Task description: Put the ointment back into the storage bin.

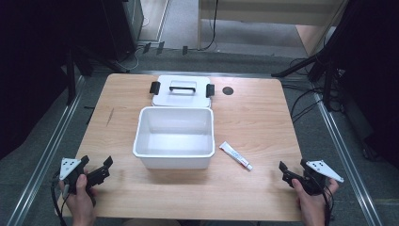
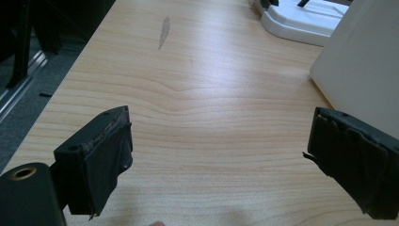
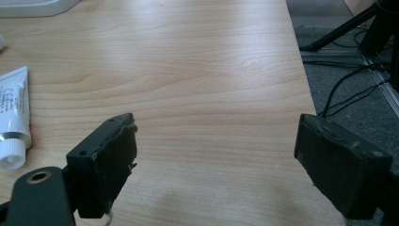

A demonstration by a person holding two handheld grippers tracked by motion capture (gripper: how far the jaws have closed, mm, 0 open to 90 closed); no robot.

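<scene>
The left gripper [image 1: 104,168] rests at the lower left of the high view and the right gripper [image 1: 292,170] at the lower right, each held low over the table [image 1: 263,127] near its front edge. Both stand wide, with nothing between the jaws; each gripper view shows bare wood in the gap. Parked at the two front corners like this, they look ready to start rather than mid-move.

The tube [image 1: 235,155] lies flat on the wood right of centre, just beside the bin's lower right corner and apart from it, cap end pointing toward the lower right. In the right gripper view it sits at the left edge [image 3: 14,110], white cap nearest the camera. It is the loose thing closest to the right gripper, so that hand seems the natural one to take it.

The bin [image 1: 174,160] stands open in the middle of the frame, nothing in it, its mouth free to receive the tube. Its lid [image 1: 181,96] lies flat behind it, touching or nearly touching the back rim, handle up, out of the way.

Nothing lies between the right gripper and the tube. The bin's near wall is the one thing to lift over. A dark round hole [image 1: 228,90] marks the table to the right of the lid.
</scene>
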